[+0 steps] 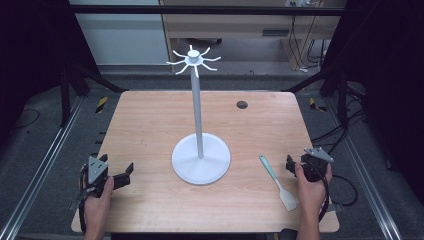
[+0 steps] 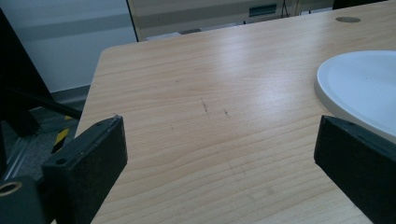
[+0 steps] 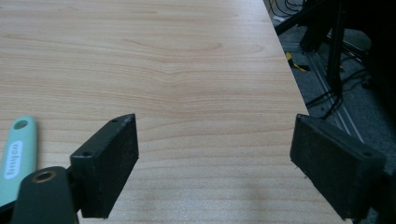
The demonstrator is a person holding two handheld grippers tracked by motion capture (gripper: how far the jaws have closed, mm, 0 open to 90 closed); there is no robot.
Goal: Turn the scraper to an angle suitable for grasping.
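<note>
A white stand [image 1: 199,115] with a round base [image 1: 201,159] and a crown of hooks [image 1: 193,60] rises from the middle of the wooden table [image 1: 150,125]. A spatula [image 1: 278,182] with a teal handle and a white blade lies flat right of the base. My left gripper [image 1: 126,175] rests open at the table's front left corner, its jaws wide apart over bare wood, the base's rim [image 2: 359,88] off to its right. My right gripper [image 1: 290,164] is open at the front right edge, just right of the spatula, whose handle end [image 3: 16,144] lies beside its left jaw.
A small dark round grommet [image 1: 242,104] sits in the table's far right part. Metal rails [image 1: 40,165] run along the floor on both sides. Cables [image 1: 345,190] lie on the floor to the right.
</note>
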